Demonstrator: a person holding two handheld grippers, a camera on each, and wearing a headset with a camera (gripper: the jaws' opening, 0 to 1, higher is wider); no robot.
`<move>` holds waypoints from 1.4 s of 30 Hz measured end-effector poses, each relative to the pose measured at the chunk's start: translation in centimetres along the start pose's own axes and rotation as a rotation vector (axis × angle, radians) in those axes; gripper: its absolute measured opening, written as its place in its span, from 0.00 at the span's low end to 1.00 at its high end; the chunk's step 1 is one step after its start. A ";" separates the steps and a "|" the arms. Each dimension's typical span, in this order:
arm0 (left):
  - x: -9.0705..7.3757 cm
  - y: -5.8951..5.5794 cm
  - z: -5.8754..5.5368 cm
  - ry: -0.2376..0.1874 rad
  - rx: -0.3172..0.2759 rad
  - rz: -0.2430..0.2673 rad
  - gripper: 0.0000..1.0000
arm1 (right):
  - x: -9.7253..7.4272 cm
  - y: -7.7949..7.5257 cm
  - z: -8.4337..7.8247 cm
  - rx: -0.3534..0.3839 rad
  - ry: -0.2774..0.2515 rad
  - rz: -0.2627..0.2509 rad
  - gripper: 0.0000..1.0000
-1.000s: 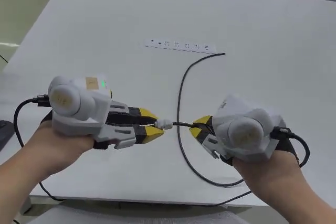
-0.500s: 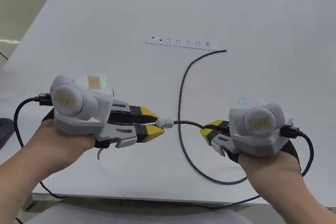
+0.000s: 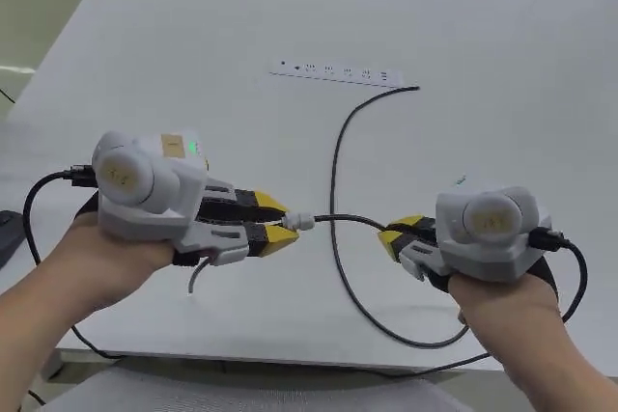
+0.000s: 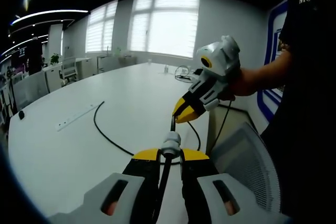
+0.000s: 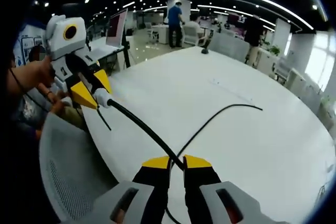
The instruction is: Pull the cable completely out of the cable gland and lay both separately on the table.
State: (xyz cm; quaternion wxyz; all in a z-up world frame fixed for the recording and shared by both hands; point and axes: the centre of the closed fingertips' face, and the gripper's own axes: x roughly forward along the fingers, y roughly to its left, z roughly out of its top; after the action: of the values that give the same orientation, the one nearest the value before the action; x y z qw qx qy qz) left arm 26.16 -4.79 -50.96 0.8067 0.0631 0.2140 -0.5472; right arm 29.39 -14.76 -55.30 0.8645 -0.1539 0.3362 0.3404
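— Cable gland (image 3: 301,222) sits mid-frame, pinched by the left gripper (image 3: 282,224); the right gripper (image 3: 394,238) clamps the black cable (image 3: 350,220).
— Risk: 1 skewed pull could make jaws slip along the cable, or drop the gland.

The small white plastic cable gland (image 3: 303,222) is mostly covered by the yellow-tipped jaws of the left gripper (image 3: 286,223) (only its nose is seen). The thin black cable (image 5: 143,130) is hidden where it is clamped in the right gripper (image 5: 177,164).
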 end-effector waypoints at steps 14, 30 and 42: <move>0.3 -0.3 -0.2 0.012 0.011 -0.007 0.15 | -0.8 6.4 5.5 -0.576 -0.076 0.023 0.15; 0.4 -0.6 0.0 0.017 0.025 -0.017 0.15 | 0.1 7.9 5.4 -0.707 -0.054 0.067 0.02; 0.5 -0.8 0.3 0.021 0.030 -0.036 0.15 | -0.2 7.2 5.0 -0.599 -0.056 0.081 0.01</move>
State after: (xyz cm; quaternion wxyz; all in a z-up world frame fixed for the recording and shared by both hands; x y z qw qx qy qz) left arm 25.66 -5.59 -50.76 0.7933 0.0771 0.2155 -0.5641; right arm 26.65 -7.17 -51.85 0.7753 -0.3792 0.2028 0.4626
